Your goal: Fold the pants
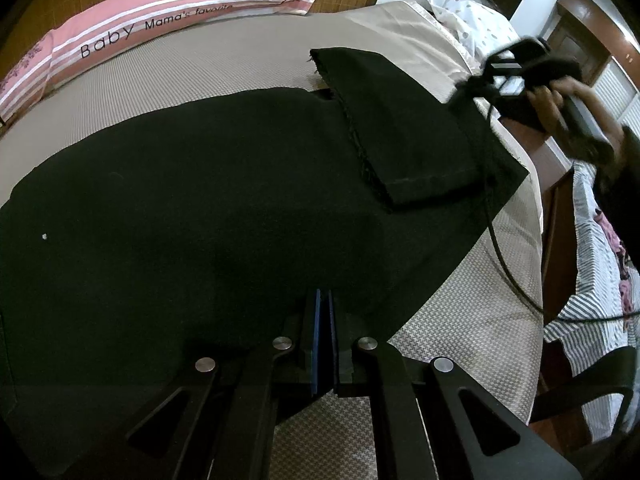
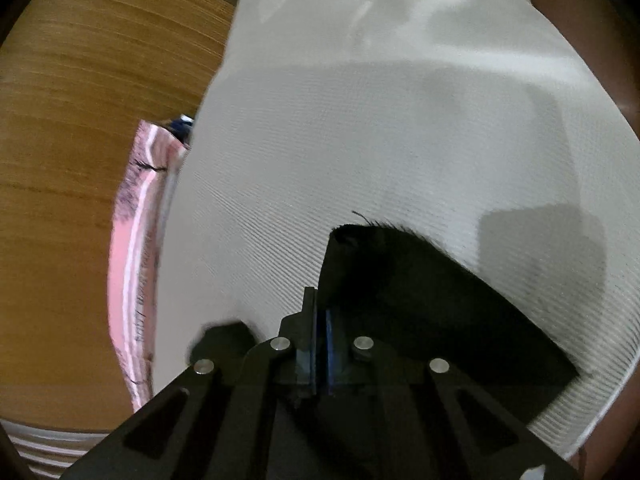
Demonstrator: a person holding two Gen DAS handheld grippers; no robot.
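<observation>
Black pants (image 1: 200,200) lie spread across the grey bed sheet (image 1: 200,68). One leg (image 1: 400,128) is folded back over them, its frayed hem toward the far side. My left gripper (image 1: 325,300) is shut at the pants' near edge, with the dark fabric pinched between its blue pads. A hand (image 1: 560,108) holds my right gripper (image 1: 464,88) at the folded leg's far right corner. In the right wrist view that gripper (image 2: 318,320) is shut, and the black leg end (image 2: 420,300) runs from its pads out to the right over the sheet (image 2: 360,140).
A pink striped pillow (image 1: 140,28) lies along the far edge of the bed against a wooden headboard (image 2: 80,120). A black cable (image 1: 500,248) trails off the bed's right side. A striped blanket (image 1: 592,280) and a dark chair (image 1: 592,380) stand to the right.
</observation>
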